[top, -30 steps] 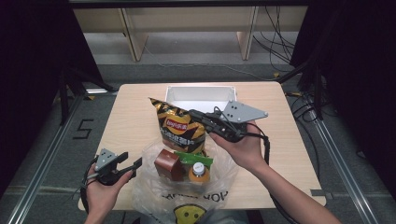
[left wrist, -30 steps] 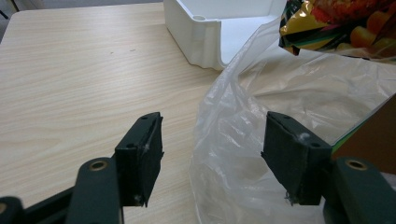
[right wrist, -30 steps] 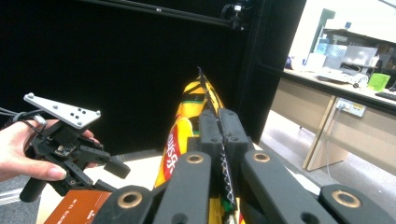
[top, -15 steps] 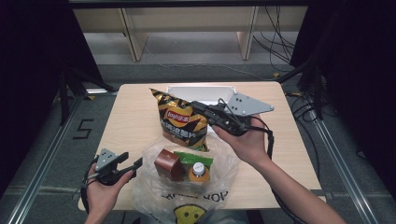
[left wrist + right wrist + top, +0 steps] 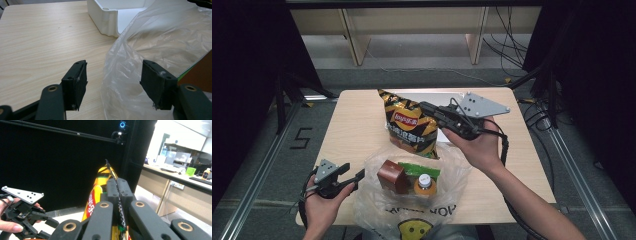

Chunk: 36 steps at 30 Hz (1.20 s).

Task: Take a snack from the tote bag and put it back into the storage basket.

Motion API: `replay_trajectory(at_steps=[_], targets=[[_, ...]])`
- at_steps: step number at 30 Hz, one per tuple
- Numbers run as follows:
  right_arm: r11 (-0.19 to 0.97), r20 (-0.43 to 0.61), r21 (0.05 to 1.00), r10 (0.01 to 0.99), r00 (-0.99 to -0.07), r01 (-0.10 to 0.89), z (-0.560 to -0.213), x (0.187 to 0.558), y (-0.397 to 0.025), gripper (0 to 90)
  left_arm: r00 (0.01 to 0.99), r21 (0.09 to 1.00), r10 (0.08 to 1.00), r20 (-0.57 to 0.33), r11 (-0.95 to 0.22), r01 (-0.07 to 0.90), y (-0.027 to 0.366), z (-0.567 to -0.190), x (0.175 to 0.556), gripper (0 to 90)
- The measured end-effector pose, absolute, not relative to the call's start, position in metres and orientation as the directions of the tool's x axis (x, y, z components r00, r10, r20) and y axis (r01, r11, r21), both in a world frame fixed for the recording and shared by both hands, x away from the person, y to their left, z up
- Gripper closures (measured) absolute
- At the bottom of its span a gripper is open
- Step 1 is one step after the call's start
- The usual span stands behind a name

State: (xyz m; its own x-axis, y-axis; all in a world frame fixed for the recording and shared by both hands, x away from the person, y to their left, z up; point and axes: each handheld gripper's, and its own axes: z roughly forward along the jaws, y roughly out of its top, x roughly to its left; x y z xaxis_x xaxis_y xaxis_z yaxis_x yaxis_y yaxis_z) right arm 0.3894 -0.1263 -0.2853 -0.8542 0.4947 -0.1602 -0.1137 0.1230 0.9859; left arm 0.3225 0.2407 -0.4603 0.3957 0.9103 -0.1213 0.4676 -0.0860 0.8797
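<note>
A yellow and black chips bag hangs above the table's middle. My right gripper is shut on its upper right edge. In the right gripper view the jaws pinch the crimped seam of the chips bag. A clear plastic bag lies at the near edge. It holds a brown box, a green packet and an orange-capped bottle. My left gripper stands open at its left edge. In the left gripper view the plastic bag's rim bulges between the open jaws of my left gripper.
A white tray sits at the table's far side, partly behind the chips bag; its corner lies ahead of the left gripper. Bare wooden table spreads to the left. Black frame posts and cables surround the table.
My right gripper has lifted the chips bag higher and carried it farther from the plastic bag, toward the tray. The left gripper has stayed in place, open.
</note>
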Motion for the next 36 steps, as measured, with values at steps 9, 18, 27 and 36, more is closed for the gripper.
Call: replay_trajectory(at_steps=[9,18,27,36], targets=[[0.116,-0.151,0.987,0.503,-0.851,-0.106,-0.278,0.396,-0.128,90.0,0.396,0.88,0.91,-0.123,-0.084,0.467,0.241,-0.461,0.323,37.3],[0.116,-0.153,0.987,0.525,-0.837,-0.108,-0.271,0.405,-0.132,90.0,0.397,0.88,0.909,-0.124,-0.083,0.467,0.241,-0.461,0.323,37.3],[0.136,-0.156,0.986,0.558,-0.815,-0.095,-0.268,0.42,-0.136,90.0,0.395,0.88,0.91,-0.124,-0.083,0.467,0.241,-0.461,0.323,37.4],[0.162,-0.154,0.984,0.576,-0.803,-0.072,-0.27,0.437,-0.135,90.0,0.391,0.881,0.911,-0.128,-0.077,0.467,0.243,-0.46,0.323,37.4]])
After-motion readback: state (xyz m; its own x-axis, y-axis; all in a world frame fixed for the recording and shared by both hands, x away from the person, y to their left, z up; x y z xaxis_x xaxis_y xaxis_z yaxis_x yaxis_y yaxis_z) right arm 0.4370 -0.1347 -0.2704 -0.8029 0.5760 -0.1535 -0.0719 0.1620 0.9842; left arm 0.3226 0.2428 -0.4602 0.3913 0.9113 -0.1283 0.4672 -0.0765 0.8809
